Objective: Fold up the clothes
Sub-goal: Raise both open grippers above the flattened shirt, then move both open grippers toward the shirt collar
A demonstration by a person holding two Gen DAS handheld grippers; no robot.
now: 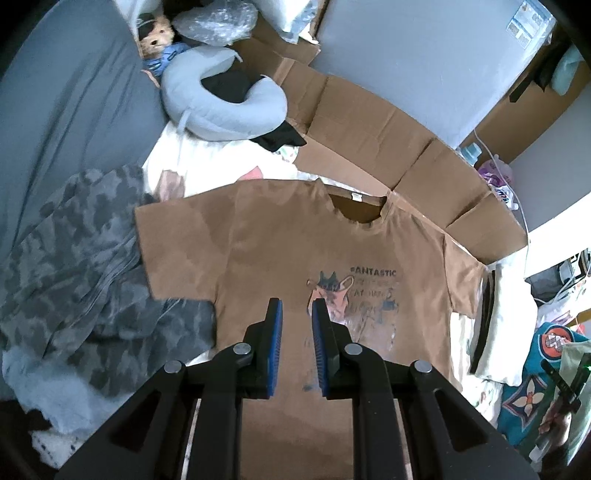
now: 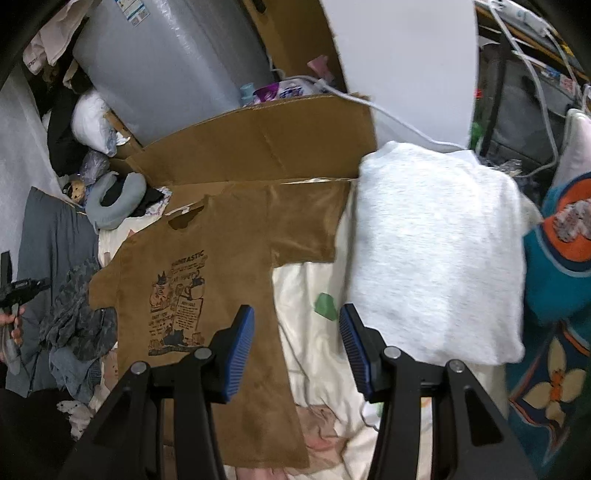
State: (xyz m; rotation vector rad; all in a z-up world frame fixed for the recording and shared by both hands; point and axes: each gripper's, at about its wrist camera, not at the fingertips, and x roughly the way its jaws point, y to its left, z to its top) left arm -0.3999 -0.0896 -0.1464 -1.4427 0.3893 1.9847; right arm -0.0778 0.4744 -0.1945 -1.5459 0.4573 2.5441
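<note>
Shirt: brown T-shirt (image 1: 303,251) spread flat, print side up, sleeves out, on pale bedding (image 2: 314,280); collar touches flattened cardboard (image 1: 369,125).
Left gripper (image 1: 297,314): above shirt's print, jaws a narrow gap apart, holding nothing.
Right gripper (image 2: 297,325): jaws wide apart, empty, over shirt's side edge.
Left view only: camouflage garment (image 1: 74,258) at shirt's sleeve.
Right view only: folded white garment (image 2: 436,251) beside shirt.

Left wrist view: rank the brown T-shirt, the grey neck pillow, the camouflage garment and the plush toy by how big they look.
1. brown T-shirt
2. camouflage garment, partly bunched, so its true extent is unsure
3. grey neck pillow
4. plush toy, farthest away and partly hidden
</note>
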